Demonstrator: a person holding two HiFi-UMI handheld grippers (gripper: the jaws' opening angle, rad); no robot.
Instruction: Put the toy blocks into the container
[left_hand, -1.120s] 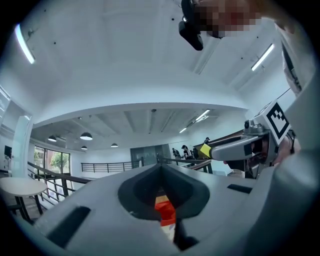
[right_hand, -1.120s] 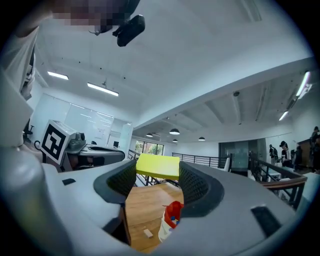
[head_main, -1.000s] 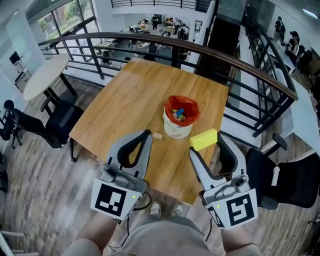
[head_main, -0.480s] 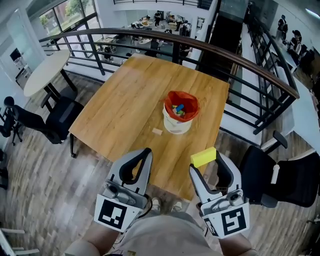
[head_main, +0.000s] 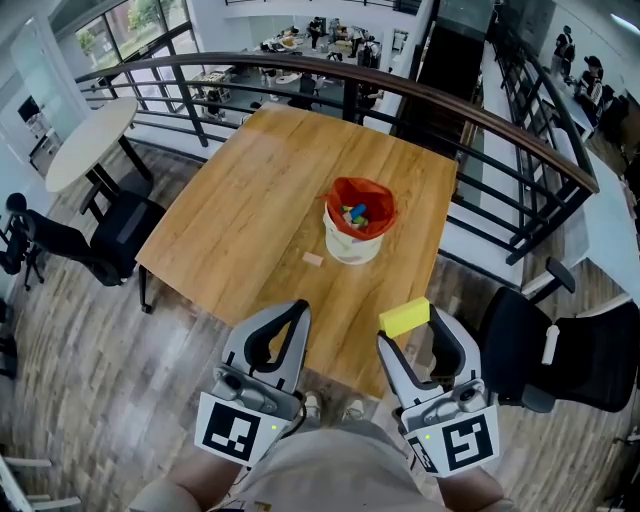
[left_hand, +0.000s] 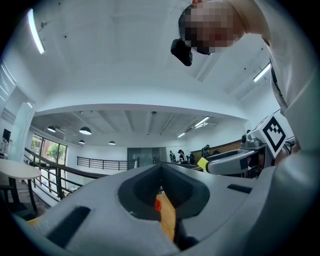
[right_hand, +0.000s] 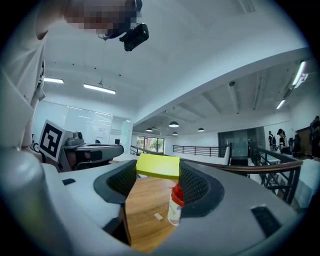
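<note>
Right gripper (head_main: 409, 327) pinches a yellow block (head_main: 404, 316); left gripper (head_main: 299, 310) is pressed together, both well short of the red-lined container (head_main: 351, 251).

right gripper (head_main: 411, 324)'s block (head_main: 405, 316) was bright yellow. container (head_main: 352, 250) was white, its liner (head_main: 375, 192) red-orange, with blue and green bits inside. small block (head_main: 313, 259) at its 8 o'clock was pale tan. table (head_main: 250, 190) was warm wood grain. left gripper (head_main: 297, 312) and the right were both grey, with black-on-white square marker cubes (head_main: 237, 427).
</note>
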